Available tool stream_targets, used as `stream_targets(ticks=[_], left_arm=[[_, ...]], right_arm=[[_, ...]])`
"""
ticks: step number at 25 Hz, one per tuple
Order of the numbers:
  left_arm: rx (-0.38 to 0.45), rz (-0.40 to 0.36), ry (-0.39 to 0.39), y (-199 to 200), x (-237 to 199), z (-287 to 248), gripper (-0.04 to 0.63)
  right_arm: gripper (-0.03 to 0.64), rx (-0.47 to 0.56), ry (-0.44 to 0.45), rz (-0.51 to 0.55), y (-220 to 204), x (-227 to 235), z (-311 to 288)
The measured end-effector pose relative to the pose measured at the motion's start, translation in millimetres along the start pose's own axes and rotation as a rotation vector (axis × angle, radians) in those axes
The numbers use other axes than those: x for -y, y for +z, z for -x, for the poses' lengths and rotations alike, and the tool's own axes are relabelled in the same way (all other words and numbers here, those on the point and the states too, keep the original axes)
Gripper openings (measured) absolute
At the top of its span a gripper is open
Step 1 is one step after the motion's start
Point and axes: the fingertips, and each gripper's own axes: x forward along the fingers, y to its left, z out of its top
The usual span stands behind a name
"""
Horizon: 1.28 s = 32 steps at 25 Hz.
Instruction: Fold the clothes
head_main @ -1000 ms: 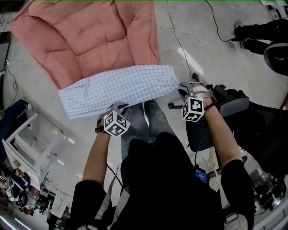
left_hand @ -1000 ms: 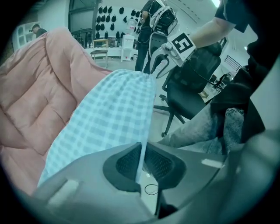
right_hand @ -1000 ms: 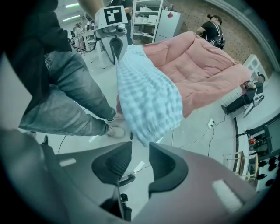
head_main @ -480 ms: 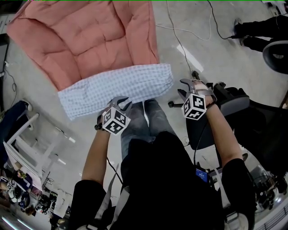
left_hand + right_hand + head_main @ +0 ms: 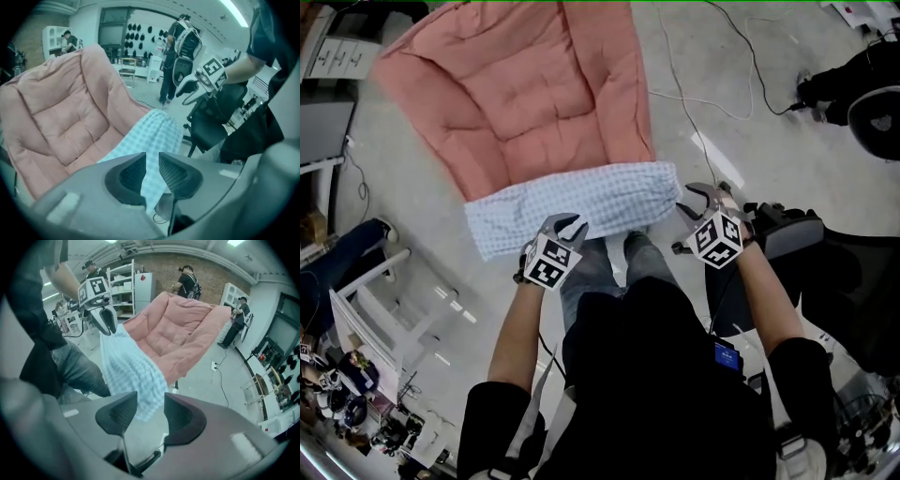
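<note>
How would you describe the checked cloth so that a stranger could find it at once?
Find the big pink quilted cushion on the grey floor. Across its near edge lies a light blue-and-white checked cloth, folded into a long strip. It is the only checked fabric there, pale against the plain pink.

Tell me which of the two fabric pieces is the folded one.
The pale blue checked cloth, a long folded strip across the near edge of the pink quilted cushion, which is spread out wide.
</note>
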Motion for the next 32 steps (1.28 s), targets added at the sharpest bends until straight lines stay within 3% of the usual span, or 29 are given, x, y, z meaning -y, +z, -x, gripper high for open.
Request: stream_targets(ticks=[4, 8, 17, 23, 27, 32], left_arm=[[0.117, 0.119, 0.067, 5.5, -38.8, 54.3, 0.087], [0.151, 0.146, 0.098, -22.0, -92.4, 96.5, 0.086], [0.235, -0.039, 0.031, -72.6, -196.9, 186.9, 0.086], [0.223, -0.179, -0.082, -97.8, -235.5, 242.2, 0.089], [0.173, -0.249, -0.205, -100.1, -220.7, 234.8, 0.087], [0.096, -0.308, -0.281, -72.8, -189.1, 167.2, 0.088]], right_arm=[[0.178, 0.067, -0.008, -0.011, 57.9, -16.5, 7.9], [0.178, 0.083, -0.017, 0.013, 115.4, -39.5, -10.2], [0.173, 0.077, -0.155, -0.199, 241.7, -110.1, -55.2], [0.172, 0.194, -0.253, -0.380, 343.6, -160.1, -68.8], [0.172, 0.200, -0.311, -0.491, 343.5, -204.9, -72.1], [0.170, 0.188, -0.330, -0.632, 283.6, -209.6, -80.3]])
